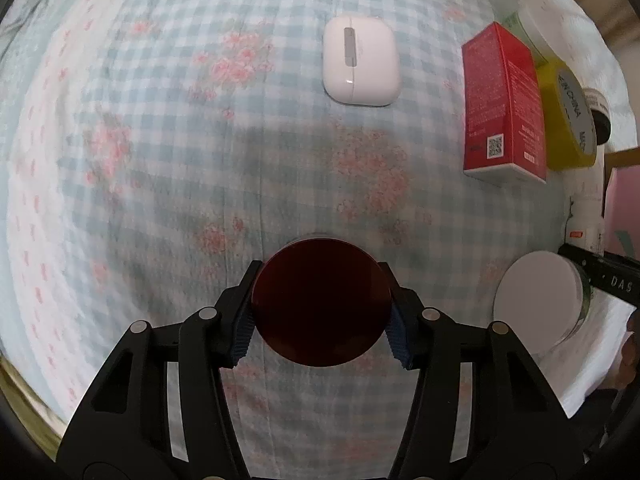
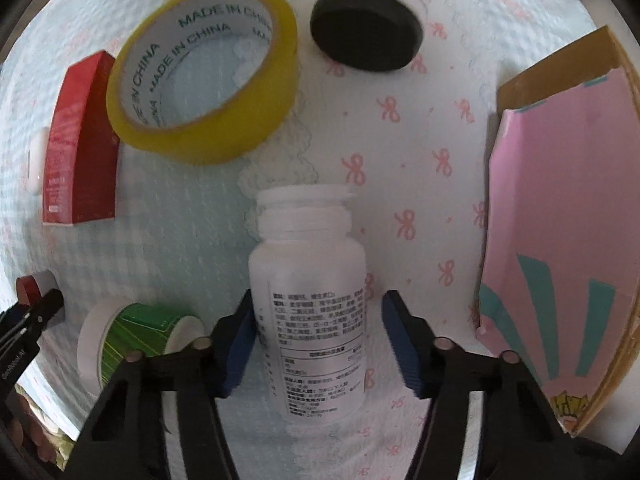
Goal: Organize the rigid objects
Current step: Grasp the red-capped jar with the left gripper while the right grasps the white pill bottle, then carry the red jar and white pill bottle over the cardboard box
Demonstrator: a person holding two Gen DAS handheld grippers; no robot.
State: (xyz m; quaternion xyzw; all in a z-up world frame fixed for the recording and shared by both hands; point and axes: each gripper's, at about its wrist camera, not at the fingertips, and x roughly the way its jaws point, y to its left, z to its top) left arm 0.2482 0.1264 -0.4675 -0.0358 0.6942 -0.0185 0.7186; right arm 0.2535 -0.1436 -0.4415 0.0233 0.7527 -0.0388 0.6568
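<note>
Checked floral bedspread (image 1: 160,160), earbud case (image 1: 359,60), red box (image 1: 502,104), tape roll (image 2: 202,68), white bottle (image 2: 308,280)

bedspread (image 1: 160,152): soft quilted cloth | earbud case (image 1: 359,60): glossy smooth plastic | bottle (image 2: 308,280): matt plastic | tape roll (image 2: 202,76): glossy

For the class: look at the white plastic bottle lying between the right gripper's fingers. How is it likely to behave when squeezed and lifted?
The white bottle lies on its side on the bedspread, so its round body may roll if nudged. It looks like rigid, smooth plastic with a glossy label, so it should hold shape but might slip. The right gripper has one pad touching and a gap at the other, so it could shift sideways.
</note>
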